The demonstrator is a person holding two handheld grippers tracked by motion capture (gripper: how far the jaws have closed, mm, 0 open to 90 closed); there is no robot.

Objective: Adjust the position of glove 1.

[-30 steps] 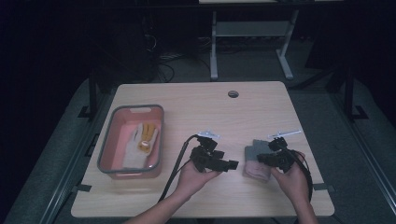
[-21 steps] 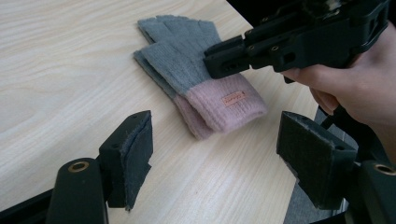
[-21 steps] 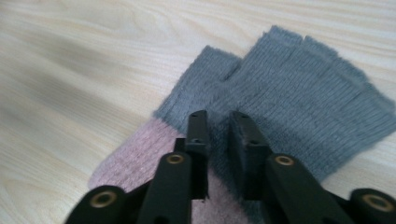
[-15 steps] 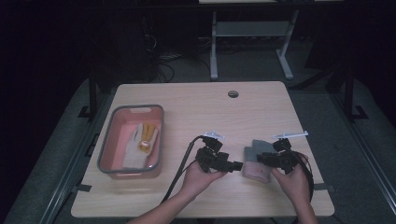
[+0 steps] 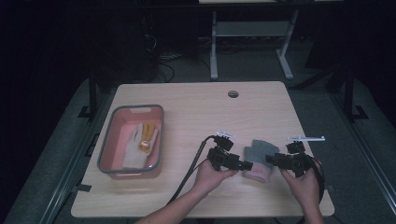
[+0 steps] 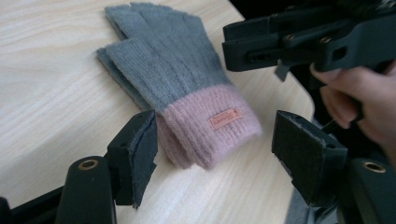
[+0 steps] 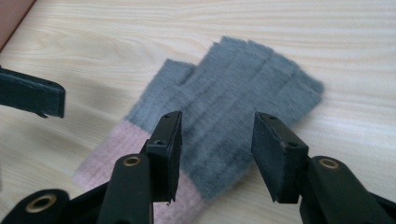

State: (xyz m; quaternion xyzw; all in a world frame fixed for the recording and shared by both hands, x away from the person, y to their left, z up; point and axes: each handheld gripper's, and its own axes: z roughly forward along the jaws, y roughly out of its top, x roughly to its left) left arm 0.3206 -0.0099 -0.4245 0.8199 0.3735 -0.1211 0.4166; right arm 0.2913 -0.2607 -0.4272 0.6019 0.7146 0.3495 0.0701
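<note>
Grey knitted gloves (image 6: 173, 79) with a pink cuff (image 6: 210, 130), stacked as a pair, lie flat on the wooden table (image 5: 196, 107) between the two claws. Left gripper (image 6: 215, 154): jaws spread, released, straddling the cuff end. Right gripper (image 7: 215, 149): jaws likewise parted, empty, poised over the grey palm just beyond the cuff.

Grey knitted fingerless gloves (image 5: 259, 157) with pink cuffs, stacked flat on the wooden table (image 5: 196, 107).
The pair lies near the table's front right, pink cuffs (image 6: 210, 128) toward the near edge, grey finger ends pointing away; a small orange label (image 6: 225, 118) sits on the top cuff.
</note>
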